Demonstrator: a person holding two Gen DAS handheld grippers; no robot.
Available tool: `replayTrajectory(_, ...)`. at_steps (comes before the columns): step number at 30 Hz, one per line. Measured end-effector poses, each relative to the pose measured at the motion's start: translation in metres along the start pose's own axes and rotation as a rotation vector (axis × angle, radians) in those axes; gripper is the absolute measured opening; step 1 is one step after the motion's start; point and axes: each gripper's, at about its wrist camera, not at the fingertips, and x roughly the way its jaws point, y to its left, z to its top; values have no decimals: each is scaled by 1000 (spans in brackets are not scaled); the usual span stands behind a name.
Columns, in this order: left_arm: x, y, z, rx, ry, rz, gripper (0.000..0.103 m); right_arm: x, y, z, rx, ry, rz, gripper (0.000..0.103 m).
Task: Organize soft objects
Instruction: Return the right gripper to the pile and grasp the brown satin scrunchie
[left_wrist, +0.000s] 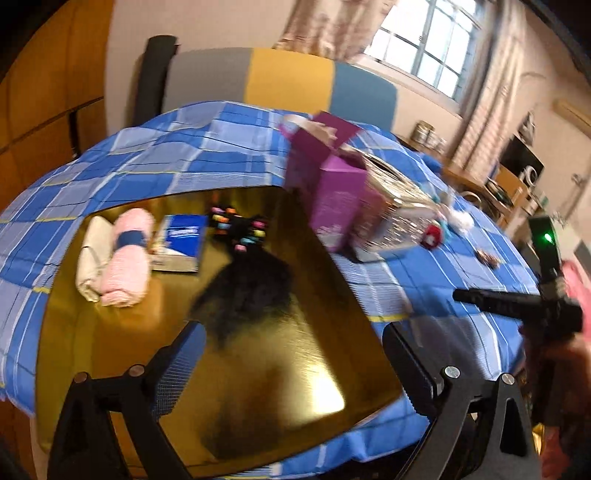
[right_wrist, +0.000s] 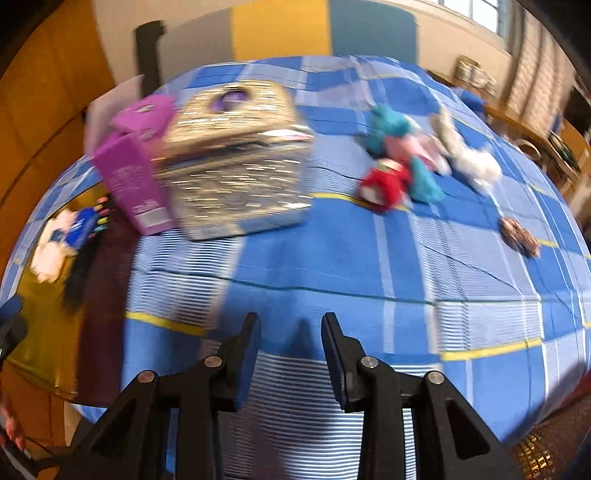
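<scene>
Progress: partway | sorted: pink knitted roll (left_wrist: 125, 258) laid on gold board (left_wrist: 314, 369), left | left: small plush toys (right_wrist: 402, 166) strewn far right on blue checked table (right_wrist: 332, 251) | left claw (left_wrist: 291, 354) wide open, empty | right claw (right_wrist: 290, 354) narrowly parted, empty

A blue plaid tablecloth (right_wrist: 332, 251) covers the table, with a shiny gold board (left_wrist: 288, 362) lying on it. A purple cardboard box (left_wrist: 336, 199) stands against a glittery silver-gold box (right_wrist: 236, 177). Behind, a grey, yellow and blue chair back (left_wrist: 288, 81).
</scene>
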Motion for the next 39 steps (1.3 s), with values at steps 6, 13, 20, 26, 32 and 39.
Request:
replayTrajectory(6, 4, -34, 1, 35, 18, -52, 100, 0, -62, 2, 137, 15, -47, 38)
replayTrajectory(13, 19, -83, 1, 143, 58, -78, 100, -1, -121, 16, 245, 17, -13, 48)
replayTrajectory(20, 30, -120, 2, 216, 88, -106, 100, -18, -213, 69, 322, -112, -141, 73)
replayTrajectory(26, 39, -136, 4, 244, 109, -108, 100, 4, -275, 84, 461, -108, -162, 73)
replayTrajectory(32, 49, -153, 8, 263, 120, -113, 100, 37, -282, 85, 460, -26, -121, 73)
replayTrajectory(39, 59, -173, 15, 276, 120, -136, 100, 58, -278, 89, 400, 45, -131, 73)
